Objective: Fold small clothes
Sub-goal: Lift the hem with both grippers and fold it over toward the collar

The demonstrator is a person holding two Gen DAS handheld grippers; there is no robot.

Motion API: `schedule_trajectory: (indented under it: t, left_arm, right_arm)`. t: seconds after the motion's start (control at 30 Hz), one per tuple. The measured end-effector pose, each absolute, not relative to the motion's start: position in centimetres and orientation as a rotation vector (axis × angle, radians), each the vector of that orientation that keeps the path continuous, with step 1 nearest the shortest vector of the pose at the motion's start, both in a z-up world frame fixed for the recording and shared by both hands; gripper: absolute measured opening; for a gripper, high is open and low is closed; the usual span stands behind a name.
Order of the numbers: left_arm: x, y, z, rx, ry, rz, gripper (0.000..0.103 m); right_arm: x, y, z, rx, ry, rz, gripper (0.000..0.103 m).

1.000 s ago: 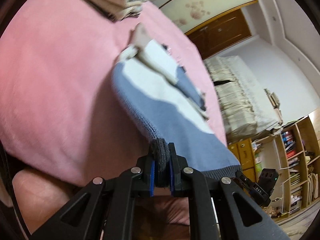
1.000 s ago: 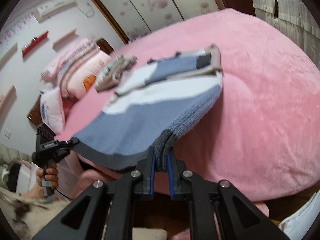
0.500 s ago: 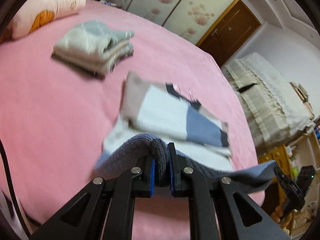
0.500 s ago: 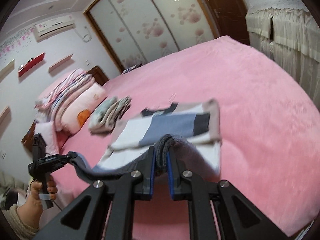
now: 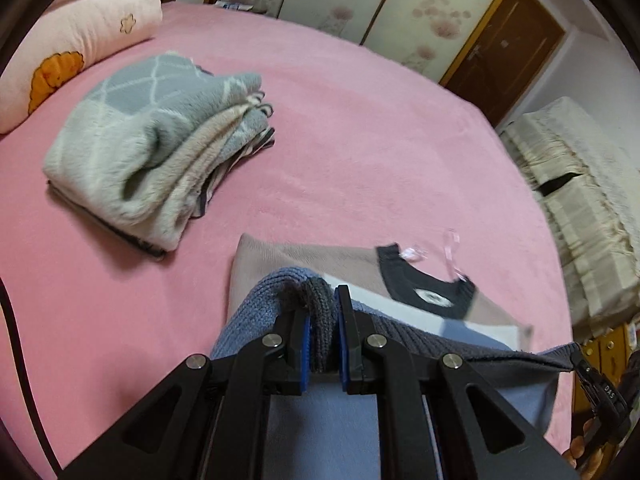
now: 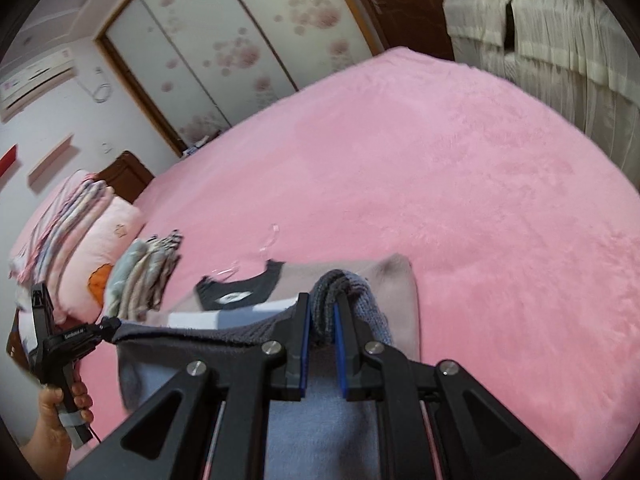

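Observation:
A small knit sweater in blue, white, beige and dark grey [image 5: 304,264] lies on the pink bed [image 5: 360,140]. Its dark collar [image 5: 424,292] faces the far side. My left gripper [image 5: 322,320] is shut on the sweater's grey hem at one corner. My right gripper [image 6: 322,320] is shut on the hem's other corner. The hem [image 6: 192,334] is stretched between them above the sweater's upper part [image 6: 396,280]. The right gripper also shows at the right edge of the left wrist view [image 5: 576,360], and the left gripper at the left of the right wrist view [image 6: 110,326].
A stack of folded clothes, grey fleece on top [image 5: 156,148], sits left of the sweater; it also shows in the right wrist view [image 6: 144,276]. Pillows and quilts [image 6: 80,232] lie beyond it. A covered sofa [image 5: 580,200] stands past the bed's right edge. Wardrobe doors [image 6: 240,52] are behind.
Both grippers have carried the hem up and forward over the sweater, from hanging off the bed's near edge to above the collar end. The sweater's lower half now folds over its upper half.

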State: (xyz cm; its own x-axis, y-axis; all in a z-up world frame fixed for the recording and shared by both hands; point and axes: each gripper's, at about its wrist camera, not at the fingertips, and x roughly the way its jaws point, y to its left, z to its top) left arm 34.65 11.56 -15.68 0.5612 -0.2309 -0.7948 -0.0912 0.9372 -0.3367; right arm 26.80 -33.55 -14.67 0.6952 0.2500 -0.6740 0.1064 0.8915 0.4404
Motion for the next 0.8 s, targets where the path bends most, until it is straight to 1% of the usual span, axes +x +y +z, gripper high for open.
schedule_trajectory:
  t: [0.13, 0.33, 0.6, 0.73, 0.8]
  left_arm:
    - [37.9, 11.3, -18.2, -0.369, 1.019, -0.061, 0.009]
    - [40.9, 10.7, -21.4, -0.376, 1.075, -0.037, 0.009]
    - [42.7, 10.2, -22.6, -0.37, 1.089, -0.032, 0.009]
    - [42.3, 10.7, -22.3, -0.43, 1.055, -0.024, 0.009]
    - [41.5, 11.1, -21.7, -0.464, 1.006, -0.026, 0.009]
  right_arm:
    - [30.2, -33.7, -17.2, 0.479, 0.85, 0.066, 0.01]
    - [32.9, -34.2, -19.9, 0.486, 0.895, 0.036, 0.01]
    - [35.1, -34.0, -21.0, 0.462, 0.919, -0.006, 0.01]
    - [35.4, -34.2, -20.8, 0.485, 0.902, -0.024, 0.01]
    - [35.1, -34.4, -20.5, 0.504, 0.879, -0.026, 0.01]
